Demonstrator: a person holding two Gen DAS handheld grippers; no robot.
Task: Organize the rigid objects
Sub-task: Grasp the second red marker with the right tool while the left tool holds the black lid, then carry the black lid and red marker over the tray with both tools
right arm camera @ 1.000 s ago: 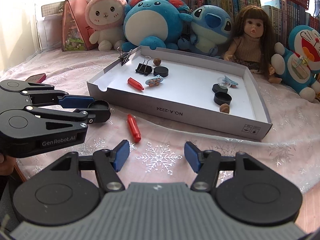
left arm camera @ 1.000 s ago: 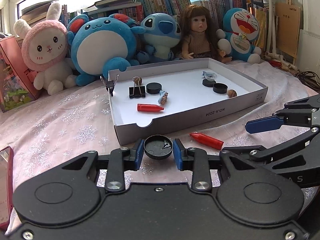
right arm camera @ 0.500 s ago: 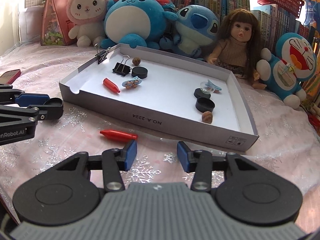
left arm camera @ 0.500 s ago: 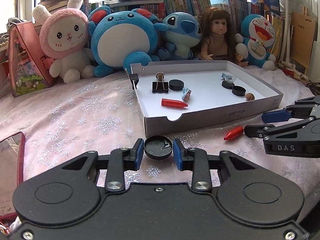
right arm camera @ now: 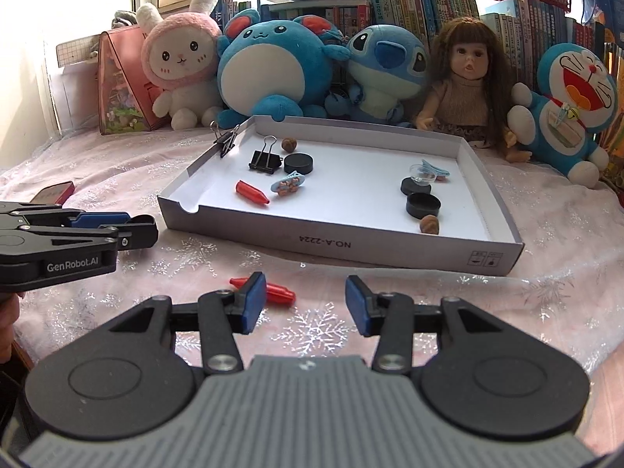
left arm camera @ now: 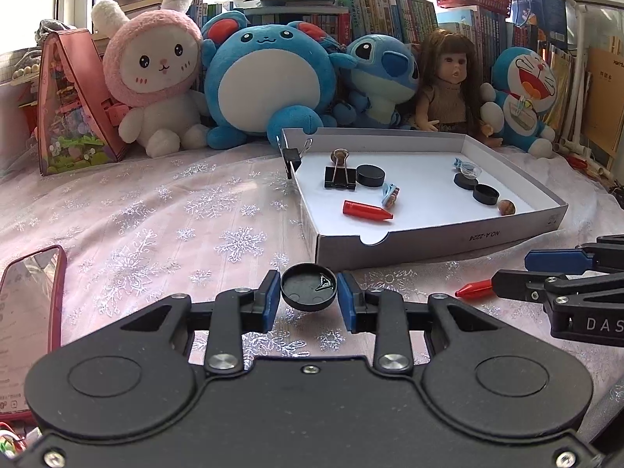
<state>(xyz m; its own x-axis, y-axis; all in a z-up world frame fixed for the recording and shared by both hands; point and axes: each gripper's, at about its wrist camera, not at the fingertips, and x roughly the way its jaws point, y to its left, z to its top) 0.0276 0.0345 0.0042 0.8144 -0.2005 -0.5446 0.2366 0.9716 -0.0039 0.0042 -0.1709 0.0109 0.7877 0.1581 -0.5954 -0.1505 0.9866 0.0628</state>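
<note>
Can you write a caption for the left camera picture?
Left gripper holds a black cap before the white tray.

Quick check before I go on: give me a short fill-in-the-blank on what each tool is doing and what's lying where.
1. The left tool is shut on a round black ____.
2. The right tool is ____ and holds nothing.
3. On the cloth beside the right tool's left finger lies a ____ crayon.
4. The number of red crayons inside the white tray is ____.

Missing words: cap; open; red; one
</note>
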